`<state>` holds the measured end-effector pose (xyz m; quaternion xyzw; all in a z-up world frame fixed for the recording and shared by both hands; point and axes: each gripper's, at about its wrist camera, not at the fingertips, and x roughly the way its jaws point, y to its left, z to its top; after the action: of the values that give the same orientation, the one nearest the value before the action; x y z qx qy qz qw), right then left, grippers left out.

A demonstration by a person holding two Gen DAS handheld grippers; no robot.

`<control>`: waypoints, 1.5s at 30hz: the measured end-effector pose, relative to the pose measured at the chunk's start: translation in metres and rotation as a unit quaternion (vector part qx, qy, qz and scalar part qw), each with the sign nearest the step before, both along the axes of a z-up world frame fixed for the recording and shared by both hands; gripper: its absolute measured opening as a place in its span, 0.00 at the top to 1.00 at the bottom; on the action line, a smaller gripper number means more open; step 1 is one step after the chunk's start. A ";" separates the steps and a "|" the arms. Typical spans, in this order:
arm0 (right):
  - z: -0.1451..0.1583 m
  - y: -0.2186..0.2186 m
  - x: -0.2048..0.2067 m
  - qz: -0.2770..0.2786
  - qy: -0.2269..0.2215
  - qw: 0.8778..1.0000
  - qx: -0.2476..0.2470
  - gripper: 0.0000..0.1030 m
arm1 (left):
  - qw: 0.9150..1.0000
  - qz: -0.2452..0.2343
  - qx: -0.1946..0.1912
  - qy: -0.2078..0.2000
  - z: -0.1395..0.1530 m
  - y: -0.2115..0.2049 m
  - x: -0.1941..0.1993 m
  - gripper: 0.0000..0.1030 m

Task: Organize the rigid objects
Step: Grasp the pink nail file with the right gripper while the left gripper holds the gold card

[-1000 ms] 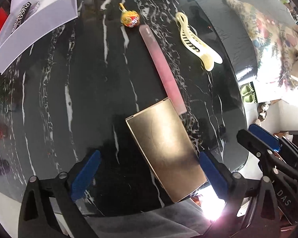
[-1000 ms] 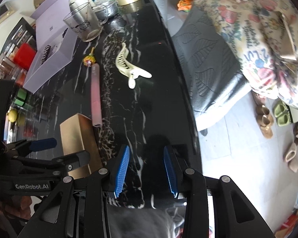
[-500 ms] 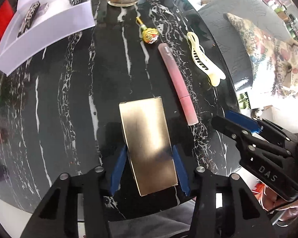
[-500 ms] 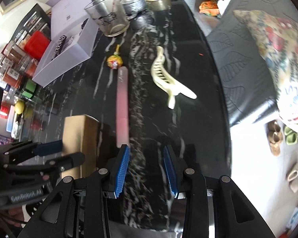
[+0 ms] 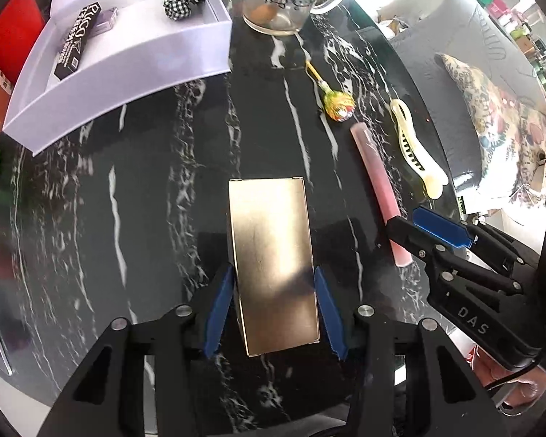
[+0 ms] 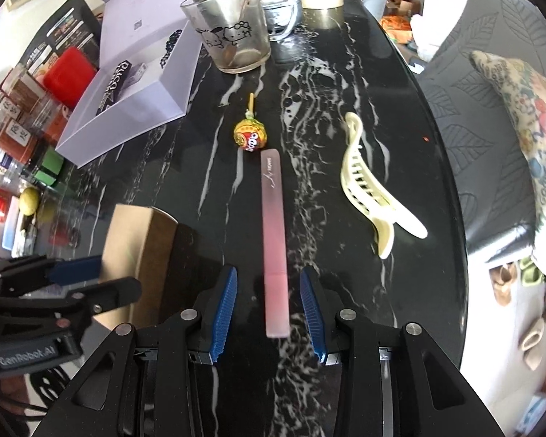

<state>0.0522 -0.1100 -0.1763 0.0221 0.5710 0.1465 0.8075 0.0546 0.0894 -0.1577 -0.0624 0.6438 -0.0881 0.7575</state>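
A gold rectangular box (image 5: 273, 255) lies flat on the black marble table (image 5: 145, 200). My left gripper (image 5: 273, 271) is shut on it, blue pads pressing its two long sides near the close end. In the right wrist view the same box (image 6: 134, 240) sits left, with the left gripper (image 6: 76, 273) over it. My right gripper (image 6: 268, 273) stands open around the near end of a long pink stick (image 6: 273, 225), with a gap on each side. The stick (image 5: 376, 185) runs away from the right gripper (image 5: 429, 218).
A wrapped lollipop (image 6: 250, 134) lies just past the stick's far end. A cream hair claw (image 6: 364, 189) lies right of it, near the table's edge. A white open box (image 6: 127, 123) with small items stands at far left, a glass mug (image 6: 233, 32) behind.
My left gripper's jaws closed from wide open onto the gold box, which turned straight. Both grippers moved toward the far end. The right gripper shifted so the pink stick lies between its fingers.
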 end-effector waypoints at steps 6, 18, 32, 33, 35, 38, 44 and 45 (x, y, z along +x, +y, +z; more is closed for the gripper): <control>-0.009 0.011 0.005 0.008 -0.015 1.000 -0.014 0.67 | 1.000 0.000 -0.016 -0.009 -0.001 0.012 0.003 0.55; -0.015 0.005 -0.014 0.023 -0.008 0.999 -0.021 0.87 | 1.000 0.018 -0.009 0.013 -0.014 0.001 0.011 0.55; -0.015 -0.001 -0.035 0.027 -0.011 0.999 -0.030 0.66 | 0.997 -0.008 0.070 0.012 -0.030 -0.029 0.010 0.54; -0.015 0.000 -0.034 0.029 -0.015 0.999 -0.034 0.64 | 0.997 -0.005 0.071 0.009 -0.030 -0.029 0.010 0.54; -0.015 0.002 -0.032 0.030 -0.023 0.998 -0.041 0.64 | 0.997 -0.002 0.071 0.005 -0.030 -0.027 0.010 0.54; -0.015 0.003 -0.029 0.026 -0.031 0.998 -0.048 0.64 | 0.997 -0.007 0.072 0.002 -0.029 -0.025 0.009 0.54; -0.016 0.011 -0.027 0.041 -0.047 0.995 -0.077 0.87 | 0.996 -0.017 0.087 -0.008 -0.027 -0.031 0.011 0.57; -0.016 0.011 -0.026 0.043 -0.047 0.995 -0.076 0.87 | 0.996 -0.016 0.086 -0.008 -0.029 -0.030 0.012 0.58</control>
<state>0.0258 -0.0994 -0.1921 -0.0709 0.5422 0.1378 0.8258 0.0670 0.0592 -0.1863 0.0140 0.6437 -0.0453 0.7638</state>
